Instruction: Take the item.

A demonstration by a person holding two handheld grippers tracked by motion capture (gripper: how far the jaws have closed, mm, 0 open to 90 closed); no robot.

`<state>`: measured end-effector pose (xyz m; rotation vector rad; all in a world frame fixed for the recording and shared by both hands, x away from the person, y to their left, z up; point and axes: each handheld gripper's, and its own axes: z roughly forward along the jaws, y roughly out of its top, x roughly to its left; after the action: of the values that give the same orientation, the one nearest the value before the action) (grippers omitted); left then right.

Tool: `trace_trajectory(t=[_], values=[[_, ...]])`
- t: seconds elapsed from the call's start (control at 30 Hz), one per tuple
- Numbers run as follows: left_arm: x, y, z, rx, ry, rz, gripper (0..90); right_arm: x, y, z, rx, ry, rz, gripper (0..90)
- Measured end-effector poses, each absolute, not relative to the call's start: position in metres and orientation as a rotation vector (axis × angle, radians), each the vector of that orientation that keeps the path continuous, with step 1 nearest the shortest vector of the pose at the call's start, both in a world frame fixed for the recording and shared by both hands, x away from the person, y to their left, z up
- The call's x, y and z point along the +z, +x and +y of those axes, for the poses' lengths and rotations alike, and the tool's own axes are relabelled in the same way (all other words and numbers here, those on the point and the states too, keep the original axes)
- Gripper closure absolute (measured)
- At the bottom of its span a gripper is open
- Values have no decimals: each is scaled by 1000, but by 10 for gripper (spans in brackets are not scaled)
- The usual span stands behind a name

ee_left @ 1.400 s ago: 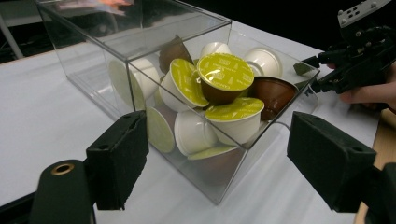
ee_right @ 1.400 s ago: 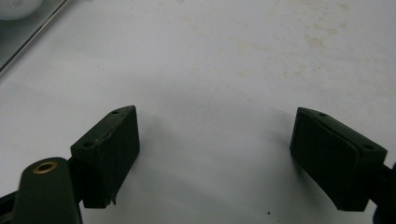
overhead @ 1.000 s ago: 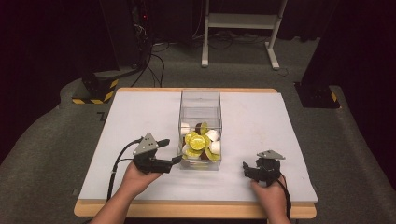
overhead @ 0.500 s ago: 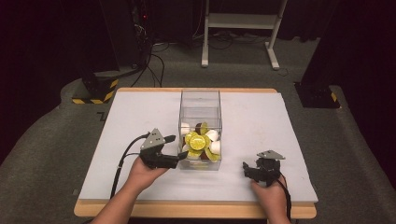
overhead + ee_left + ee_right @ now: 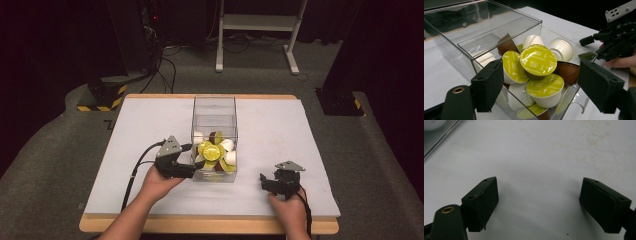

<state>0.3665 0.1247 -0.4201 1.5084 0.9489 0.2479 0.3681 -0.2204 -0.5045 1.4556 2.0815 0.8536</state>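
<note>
A clear plastic box (image 5: 214,107) stands mid-table, its near end piled with coffee capsules (image 5: 212,150): yellow-green foil lids, white bodies and brown ones. My left gripper (image 5: 194,156) is open at the box's near left corner, close to the wall. In the left gripper view its jaws (image 5: 541,82) stand wide, framing the yellow-lidded capsule (image 5: 537,59) on top of the pile, with nothing held. The right gripper (image 5: 263,181) rests low over the white table (image 5: 280,135) at the front right. It is open, with bare tabletop between its jaws (image 5: 539,200).
The box's far half (image 5: 486,27) holds no capsules. The right gripper (image 5: 585,47) also appears beyond the box in the left gripper view. A corner of the box (image 5: 439,135) lies at the right gripper view's upper left. Beyond the table are a white stand (image 5: 260,30) and cables.
My left gripper has moved right and slightly forward, closing in on the box's near left corner. The right gripper has stayed where it was.
</note>
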Motion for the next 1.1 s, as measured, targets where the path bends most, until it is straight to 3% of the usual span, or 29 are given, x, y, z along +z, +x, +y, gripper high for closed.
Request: trace_trajectory(t=[1.1], values=[[-422, 387, 98, 210, 1534, 966, 239, -505, 368, -220, 856, 1457, 2077, 154]])
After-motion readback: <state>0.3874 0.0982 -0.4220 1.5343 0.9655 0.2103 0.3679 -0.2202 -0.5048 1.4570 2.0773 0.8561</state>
